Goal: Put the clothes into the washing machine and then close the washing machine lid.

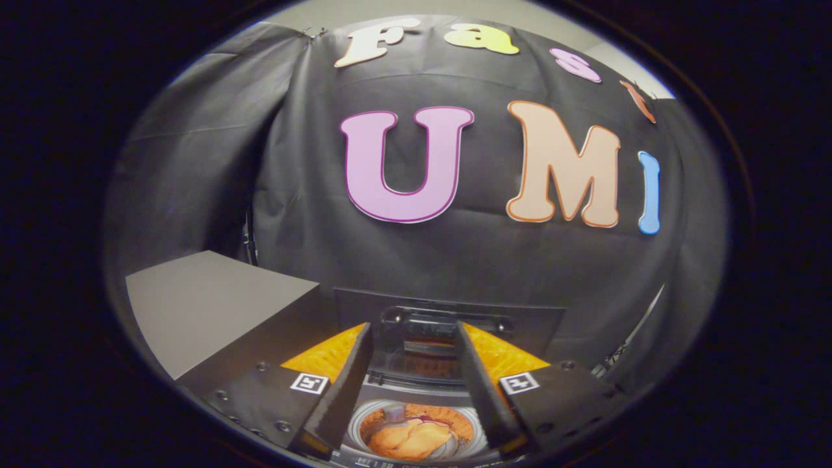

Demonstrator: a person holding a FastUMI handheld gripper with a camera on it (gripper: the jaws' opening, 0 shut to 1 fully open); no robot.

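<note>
Gripper (pixel 416 380) hung above the grey top-loading washing machine (pixel 416 390), its 2 fingers parted and empty; crumpled orange-yellow clothes (pixel 411 439) already sat in the round drum, so the raised dark lid (pixel 448 312) remained to close.

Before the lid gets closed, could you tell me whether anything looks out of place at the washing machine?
Nothing stands out. The clothes lie bunched inside the drum, below its rim, with nothing draped over the edge. The lid stands raised behind the opening. The gripper is open and empty above the drum.
</note>
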